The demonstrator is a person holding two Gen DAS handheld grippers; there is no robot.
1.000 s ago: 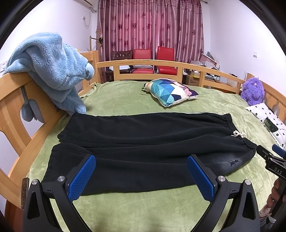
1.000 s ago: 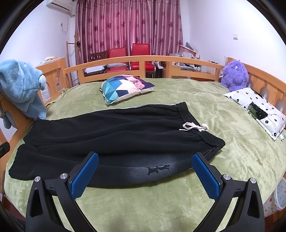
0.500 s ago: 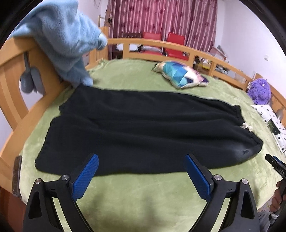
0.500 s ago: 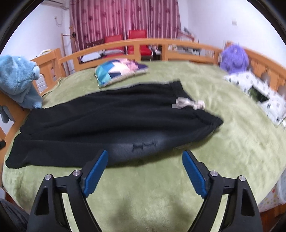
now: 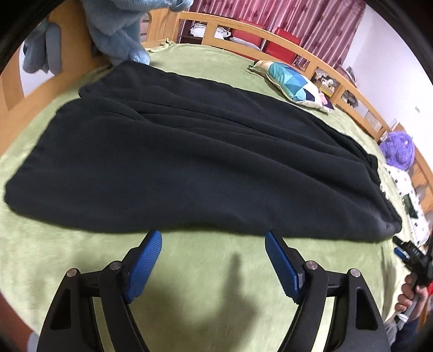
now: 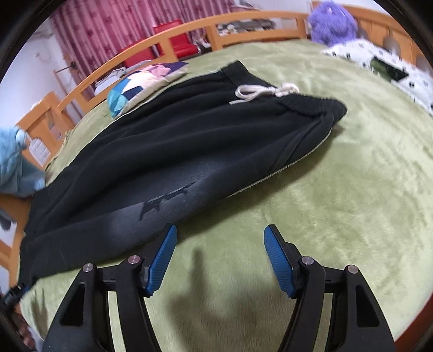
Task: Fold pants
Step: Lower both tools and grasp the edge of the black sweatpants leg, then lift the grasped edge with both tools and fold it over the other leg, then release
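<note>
Black pants (image 5: 189, 168) lie flat across the green blanket (image 5: 216, 284), legs to the left and waistband to the right. My left gripper (image 5: 213, 238) hovers just short of their near edge, its jaws closing with only blanket between the blue pads. In the right wrist view the same pants (image 6: 167, 151) show a white drawstring (image 6: 262, 92) at the waistband and a small dark logo (image 6: 167, 200). My right gripper (image 6: 220, 232) is also closing, its left pad (image 6: 162, 257) at the pants' near hem, nothing gripped.
A wooden rail (image 5: 270, 51) rings the bed. A blue fleece (image 5: 116, 24) hangs on it at the left. A patterned pillow (image 5: 292, 84) lies behind the pants. A purple plush (image 6: 330, 21) and a spotted pillow (image 6: 379, 59) sit at the right. A hand (image 5: 408, 295) shows at the right edge.
Both grippers have dropped toward the bed and tilted downward, coming close to the pants' near edge. Their jaws have narrowed. The pants have not moved.
</note>
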